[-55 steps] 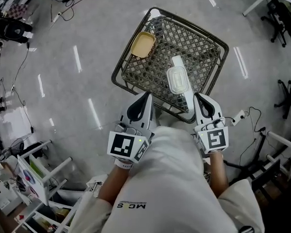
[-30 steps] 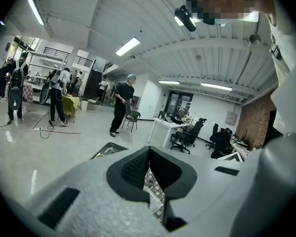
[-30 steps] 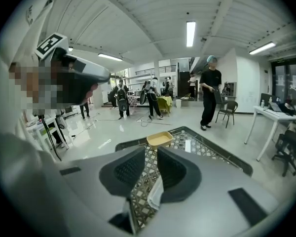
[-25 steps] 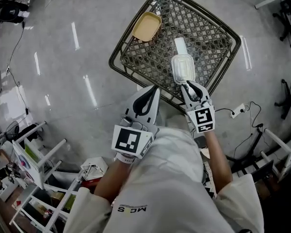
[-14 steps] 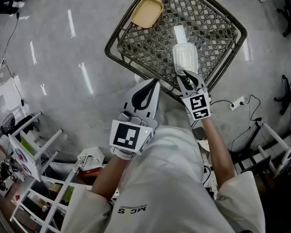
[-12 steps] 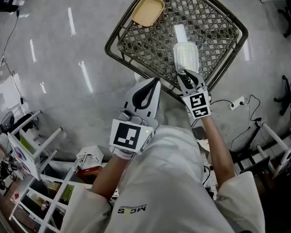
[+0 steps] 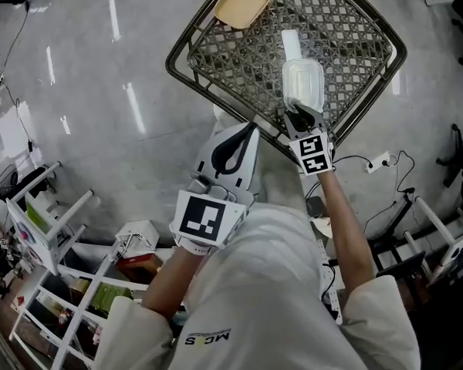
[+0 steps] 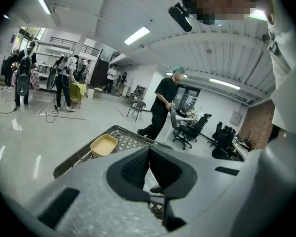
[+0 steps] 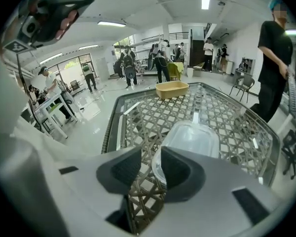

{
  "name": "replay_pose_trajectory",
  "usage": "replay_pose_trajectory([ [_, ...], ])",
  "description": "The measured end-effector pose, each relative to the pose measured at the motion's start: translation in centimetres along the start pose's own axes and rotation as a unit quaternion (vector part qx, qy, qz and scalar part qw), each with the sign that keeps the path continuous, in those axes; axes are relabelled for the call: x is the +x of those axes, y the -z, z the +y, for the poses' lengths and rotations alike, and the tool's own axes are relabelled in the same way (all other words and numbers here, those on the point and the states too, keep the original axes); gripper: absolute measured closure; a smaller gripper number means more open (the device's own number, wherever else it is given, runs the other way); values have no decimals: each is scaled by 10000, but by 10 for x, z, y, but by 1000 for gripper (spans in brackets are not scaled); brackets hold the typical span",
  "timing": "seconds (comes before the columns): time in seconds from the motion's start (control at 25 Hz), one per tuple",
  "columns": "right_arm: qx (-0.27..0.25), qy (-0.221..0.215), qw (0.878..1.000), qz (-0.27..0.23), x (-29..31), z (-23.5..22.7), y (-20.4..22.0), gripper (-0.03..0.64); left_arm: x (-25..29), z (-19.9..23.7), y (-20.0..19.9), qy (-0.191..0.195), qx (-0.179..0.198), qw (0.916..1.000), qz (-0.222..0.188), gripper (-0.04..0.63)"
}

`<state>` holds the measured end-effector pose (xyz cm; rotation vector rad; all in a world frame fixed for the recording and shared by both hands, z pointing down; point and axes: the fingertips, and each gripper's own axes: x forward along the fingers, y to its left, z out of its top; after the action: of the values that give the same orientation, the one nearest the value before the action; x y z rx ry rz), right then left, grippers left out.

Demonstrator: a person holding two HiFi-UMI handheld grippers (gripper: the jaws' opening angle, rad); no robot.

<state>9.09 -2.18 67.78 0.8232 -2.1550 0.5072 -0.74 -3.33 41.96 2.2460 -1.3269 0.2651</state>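
The right gripper point(image 7: 296, 115), jaws slightly apart and gripping nothing, sits at the near rim of the clear container point(image 7: 302, 83) on the wicker basket point(image 7: 184, 46). The left gripper point(image 7: 247, 133), jaws together and empty, hangs beside the basket.

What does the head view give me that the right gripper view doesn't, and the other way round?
Head view only: the left gripper, near the lattice table's near edge, and the white shelves on the floor. Right gripper view only: the right gripper's jaws apart, the clear container's rim just beyond them, and people standing behind. Both: that clear container, the yellow tray and the lattice table.
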Motion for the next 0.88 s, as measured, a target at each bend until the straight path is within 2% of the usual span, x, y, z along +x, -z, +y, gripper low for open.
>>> replay_pose_trajectory([
  [0.12,43,-15,10000,73,14,-2,8,480,3,4,8,-48,-172,9998,53,571],
  [0.24,53,-36,9998,207,26,-2,17,480,1,11,20,-80,-58,9999,100,571],
  [0.52,108,37,9984,556,40,-7,34,481,-2,17,24,-182,-188,9995,150,571],
  [0.6,33,180,9980,602,40,-11,32,512,-3,20,26,-199,-195,9995,153,571],
  [0.8,-80,236,9987,441,42,-12,28,514,-2,21,27,-234,-336,9990,180,571],
  [0.88,-303,299,9978,510,42,-11,30,513,-2,19,25,-220,-360,9990,172,571],
])
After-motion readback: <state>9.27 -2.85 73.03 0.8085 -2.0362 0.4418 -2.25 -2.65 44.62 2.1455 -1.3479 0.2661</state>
